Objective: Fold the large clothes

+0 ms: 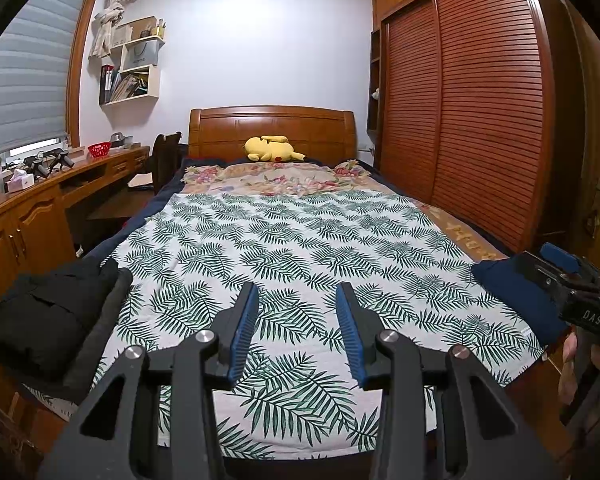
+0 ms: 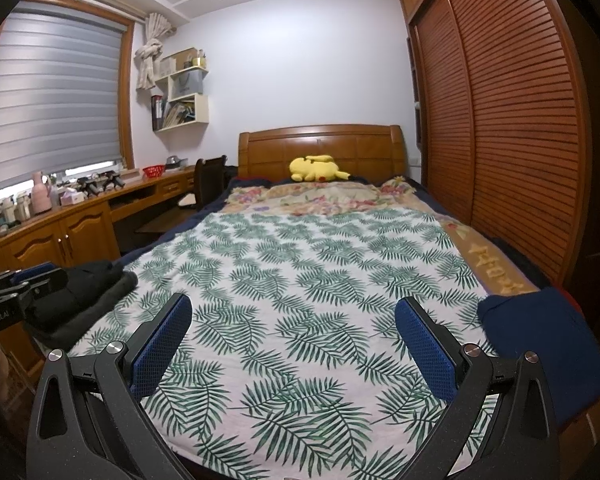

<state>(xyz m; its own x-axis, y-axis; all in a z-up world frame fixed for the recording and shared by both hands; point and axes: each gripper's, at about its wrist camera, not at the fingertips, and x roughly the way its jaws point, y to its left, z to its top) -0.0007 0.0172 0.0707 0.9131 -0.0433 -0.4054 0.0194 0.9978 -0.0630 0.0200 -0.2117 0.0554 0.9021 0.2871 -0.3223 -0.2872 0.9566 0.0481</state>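
dark clothes (image 1: 40, 320) left of left tongs (image 1: 298, 292), navy garment (image 2: 540, 336) right of right tongs (image 2: 292, 308)

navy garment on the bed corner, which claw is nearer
Right. The right claw hangs open just left of the navy garment, its right finger close beside it. The left claw is open farther left, nearer the black clothes.

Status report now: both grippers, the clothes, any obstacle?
Left gripper open, empty. Right gripper open, empty. Black clothes at bed's left edge, navy garment at right, both untouched. Leaf-print sheet between them; no obstacle.
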